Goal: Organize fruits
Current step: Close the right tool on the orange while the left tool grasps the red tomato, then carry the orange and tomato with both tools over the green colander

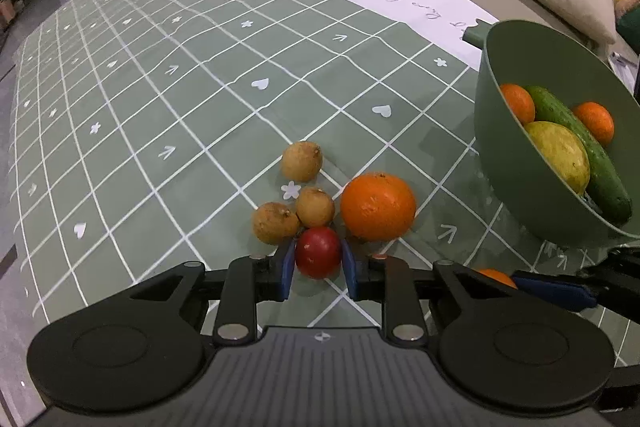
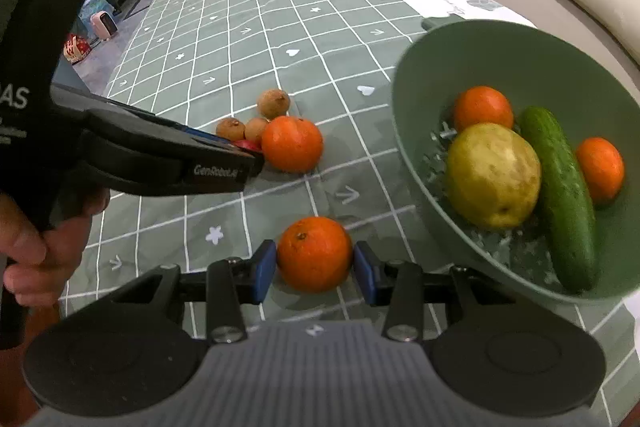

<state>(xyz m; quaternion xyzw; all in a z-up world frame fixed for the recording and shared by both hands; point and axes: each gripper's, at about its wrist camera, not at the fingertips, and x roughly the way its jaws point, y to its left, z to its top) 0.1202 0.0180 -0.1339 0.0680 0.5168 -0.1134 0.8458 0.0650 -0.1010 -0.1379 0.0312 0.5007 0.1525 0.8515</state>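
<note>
Both tongs are closed on fruit. The left tongs (image 1: 318, 261) are drawn in narrow, and a small red fruit (image 1: 319, 252) is pinched between the blue pads (image 1: 287, 267); whether it is lifted clear of the cloth cannot be told. The right tongs (image 2: 315, 269) are held at a middling width, and a small orange (image 2: 314, 253) is clamped between them, just beside the near rim of the green bowl (image 2: 416, 131).

The worktop (image 1: 160, 107) is covered with a green checked cloth. Near its front edge a cluster is seen: three brown round fruits (image 1: 301, 161) and a larger orange (image 1: 378, 206), with the red fruit touching or nearly touching the two nearest brown ones. The bowl is placed toward the right-hand edge and appears tilted toward the cameras. Inside it a yellow-green pear-like fruit (image 2: 493, 175), a cucumber (image 2: 560, 195) and two small oranges (image 2: 483, 107) are already gathered.

The step in hand is judged to be the pick-up: two fruits are gripped and the carry to the bowl is not yet done. For the next move, each fruit would need to be raised clear of the cloth and of its neighbours, so that the brown fruits are not rolled away. It would then be brought over the bowl's rim and released low, onto a free patch beside the pear-like fruit. Four fruits would remain on the cloth.
</note>
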